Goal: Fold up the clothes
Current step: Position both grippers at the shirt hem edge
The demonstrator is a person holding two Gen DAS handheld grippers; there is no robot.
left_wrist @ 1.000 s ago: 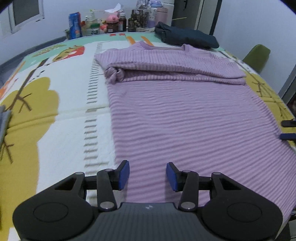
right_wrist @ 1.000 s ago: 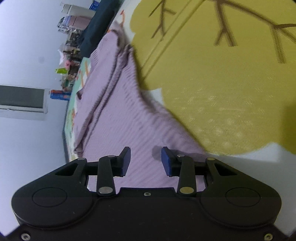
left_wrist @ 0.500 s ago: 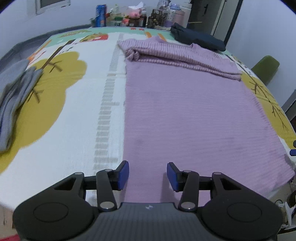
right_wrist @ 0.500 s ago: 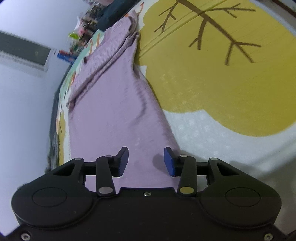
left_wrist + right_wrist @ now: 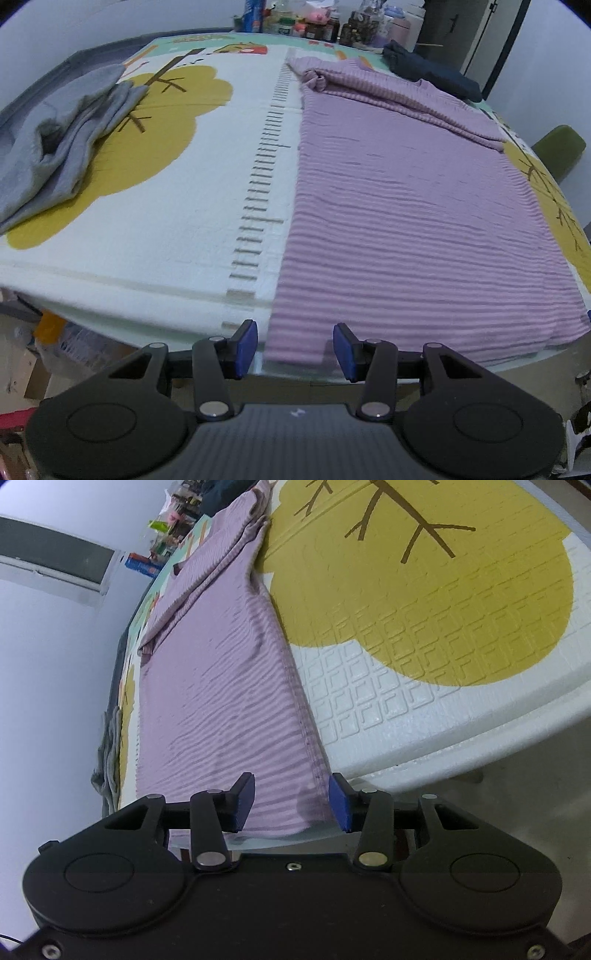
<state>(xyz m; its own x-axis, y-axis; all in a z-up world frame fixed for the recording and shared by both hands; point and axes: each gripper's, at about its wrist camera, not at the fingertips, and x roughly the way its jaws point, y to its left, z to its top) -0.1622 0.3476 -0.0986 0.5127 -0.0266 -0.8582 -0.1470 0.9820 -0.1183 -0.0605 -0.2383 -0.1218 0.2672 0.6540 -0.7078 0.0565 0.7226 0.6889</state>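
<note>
A lilac ribbed sweater lies flat on the patterned mat, its sleeves folded across the far end. Its near hem reaches the table's front edge. My left gripper hovers open over the hem's left corner, blue pads apart on either side of it. In the right wrist view the same sweater runs away from me, and my right gripper stands open above the hem's right corner. No cloth is pinched by either gripper.
A crumpled grey garment lies at the left of the mat. A dark folded garment and several bottles and boxes stand at the far end. A green chair is beyond the right edge.
Both grippers have drawn back along the sweater from its middle to the near hem at the table edge. The right jaws have widened a little. The sweater has not moved.
</note>
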